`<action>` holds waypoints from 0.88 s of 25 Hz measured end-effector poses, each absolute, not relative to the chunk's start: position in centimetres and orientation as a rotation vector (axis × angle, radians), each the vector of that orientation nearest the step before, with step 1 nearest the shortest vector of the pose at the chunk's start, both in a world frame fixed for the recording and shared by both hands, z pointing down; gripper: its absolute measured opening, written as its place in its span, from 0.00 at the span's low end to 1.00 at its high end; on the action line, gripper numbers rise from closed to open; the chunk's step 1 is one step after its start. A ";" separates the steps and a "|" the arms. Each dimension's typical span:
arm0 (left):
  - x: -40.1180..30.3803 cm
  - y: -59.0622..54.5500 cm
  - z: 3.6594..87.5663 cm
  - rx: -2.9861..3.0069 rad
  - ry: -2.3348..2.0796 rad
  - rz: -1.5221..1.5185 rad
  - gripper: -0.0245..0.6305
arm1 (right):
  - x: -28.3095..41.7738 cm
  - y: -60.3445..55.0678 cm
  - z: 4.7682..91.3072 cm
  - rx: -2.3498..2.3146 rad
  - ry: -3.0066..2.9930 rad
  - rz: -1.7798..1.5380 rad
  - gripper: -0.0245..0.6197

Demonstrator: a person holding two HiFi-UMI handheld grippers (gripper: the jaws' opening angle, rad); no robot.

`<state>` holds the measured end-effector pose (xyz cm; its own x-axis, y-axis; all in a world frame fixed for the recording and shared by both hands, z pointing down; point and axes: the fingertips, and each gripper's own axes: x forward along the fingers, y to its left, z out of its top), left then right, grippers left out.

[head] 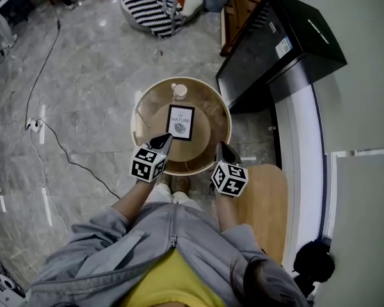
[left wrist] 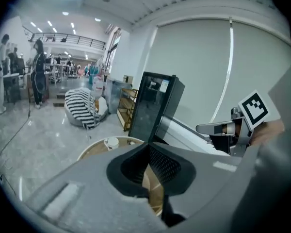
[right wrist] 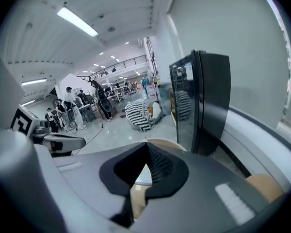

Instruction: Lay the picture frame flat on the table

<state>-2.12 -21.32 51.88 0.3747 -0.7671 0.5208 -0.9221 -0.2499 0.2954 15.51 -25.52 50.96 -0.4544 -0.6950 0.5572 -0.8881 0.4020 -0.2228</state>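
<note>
Floor of grey stone fills most of the head view, and a black cabinet stands in the upper right. At the centre sits the round surface, and the picture frame is near its middle, printed face turned up toward us. From so steeply overhead we cannot tell whether it leans on a stand or already lies flat.

If it still leans, we judge the step goes best with one tip steadying the lower edge while the other eases the top edge back and down slowly, so the frame neither slides nor slaps the glass. If it is down, we only need to draw clear without nudging it.

Both our forearms reach forward from the bottom of the picture, roughly side by side. The left tongs are closed on nothing, their tip just beside the frame's lower left corner. The right tongs are closed and empty too, over the surface's lower right rim, apart from the frame. Each looks out across the room, not down. A small cup stands beyond the frame.
</note>
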 end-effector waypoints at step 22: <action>-3.3 -20.9 25.9 2.398 -1.996 -0.005 0.05 | 14.6 -24.7 24.2 1.515 -2.717 -0.083 0.03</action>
